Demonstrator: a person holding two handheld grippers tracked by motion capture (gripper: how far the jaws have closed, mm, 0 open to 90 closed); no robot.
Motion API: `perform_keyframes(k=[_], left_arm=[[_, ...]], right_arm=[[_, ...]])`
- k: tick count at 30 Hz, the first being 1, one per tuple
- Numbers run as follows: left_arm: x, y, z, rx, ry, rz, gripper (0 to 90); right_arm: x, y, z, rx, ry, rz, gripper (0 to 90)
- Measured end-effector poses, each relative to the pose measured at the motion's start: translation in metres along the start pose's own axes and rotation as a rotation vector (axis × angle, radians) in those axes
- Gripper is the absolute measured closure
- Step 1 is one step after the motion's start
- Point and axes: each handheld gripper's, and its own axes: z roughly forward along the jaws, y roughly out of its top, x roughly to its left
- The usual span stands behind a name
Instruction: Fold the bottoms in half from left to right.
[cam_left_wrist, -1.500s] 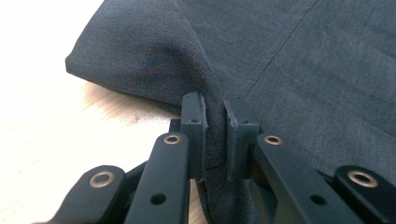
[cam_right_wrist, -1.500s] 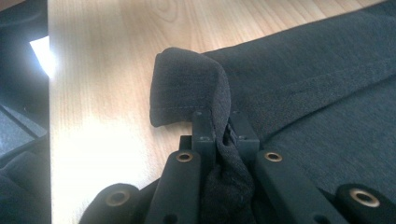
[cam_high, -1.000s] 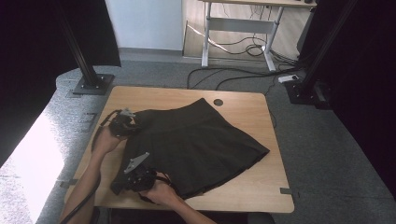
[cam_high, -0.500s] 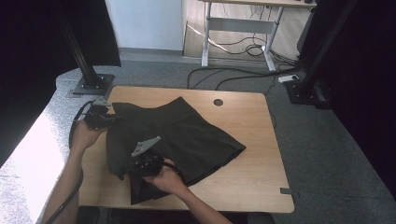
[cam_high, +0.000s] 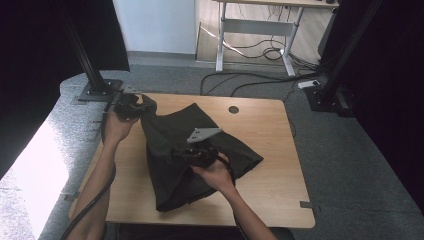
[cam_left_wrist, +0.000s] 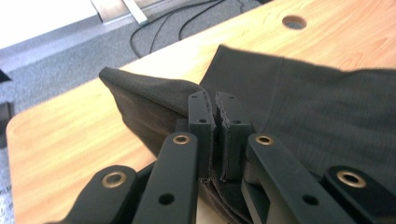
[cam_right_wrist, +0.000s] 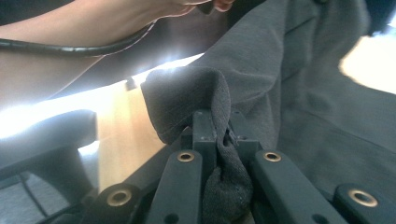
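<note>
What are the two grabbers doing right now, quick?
Left gripper: closed, pinching a corner of the dark grey fabric skirt.
Right gripper: closed, pinching a bunched fold of the same skirt.

The left gripper (cam_left_wrist: 215, 135) has both black jaws closed together on a fold of dark grey cloth (cam_left_wrist: 299, 107), which is pinched between the pads. The cloth rises off the wooden desk (cam_left_wrist: 70, 135) at the grip and spreads away toward the desk's far edge, near a round hole (cam_left_wrist: 294, 22). Cables (cam_left_wrist: 163, 23) lie on the grey floor beyond.
</note>
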Motion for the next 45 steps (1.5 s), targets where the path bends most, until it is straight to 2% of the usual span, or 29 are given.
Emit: perform_keyframes(k=[5, 13, 19, 24, 29, 33, 35, 37, 38, 40, 41, 42, 45], left_arm=[[-0.013, 0.017, 0.016, -0.030, 0.001, 0.011, 86.0], [-0.036, 0.053, 0.046, -0.057, -0.010, 0.051, 86.1], [-0.061, 0.084, 0.073, -0.069, -0.018, 0.101, 86.2], [-0.083, 0.100, 0.103, -0.073, -0.026, 0.127, 86.2], [-0.106, 0.107, 0.139, -0.072, -0.032, 0.151, 86.2], [-0.122, 0.105, 0.169, -0.043, -0.023, 0.192, 86.1], [-0.127, 0.102, 0.184, -0.027, -0.034, 0.184, 85.8], [-0.132, 0.098, 0.199, -0.011, -0.036, 0.179, 84.0], [-0.134, 0.095, 0.206, 0.000, -0.038, 0.174, 81.0], [-0.137, 0.092, 0.213, 0.001, -0.038, 0.167, 72.8], [-0.138, 0.092, 0.214, -0.004, -0.049, 0.151, 70.0], [-0.139, 0.091, 0.214, -0.011, -0.049, 0.150, 67.1], [-0.141, 0.093, 0.212, -0.013, -0.040, 0.172, 55.8]], right_arm=[[-0.016, -0.005, -0.026, -0.015, -0.072, 0.015, 84.5], [-0.033, -0.015, -0.055, -0.029, -0.152, 0.033, 84.4], [-0.048, -0.025, -0.075, -0.022, -0.224, 0.046, 84.4], [-0.067, -0.042, -0.091, -0.019, -0.282, 0.095, 84.4], [-0.087, -0.065, -0.102, -0.007, -0.338, 0.149, 84.3], [-0.101, -0.085, -0.107, 0.017, -0.374, 0.180, 84.0], [-0.108, -0.095, -0.108, 0.033, -0.398, 0.197, 82.7], [-0.114, -0.105, -0.111, 0.039, -0.428, 0.220, 77.4], [-0.117, -0.110, -0.113, 0.048, -0.449, 0.234, 69.9], [-0.122, -0.119, -0.117, 0.091, -0.511, 0.261, 61.4], [-0.123, -0.124, -0.121, 0.099, -0.540, 0.266, 59.6], [-0.125, -0.128, -0.125, 0.102, -0.547, 0.278, 59.1], [-0.129, -0.138, -0.136, 0.100, -0.568, 0.303, 57.6]])
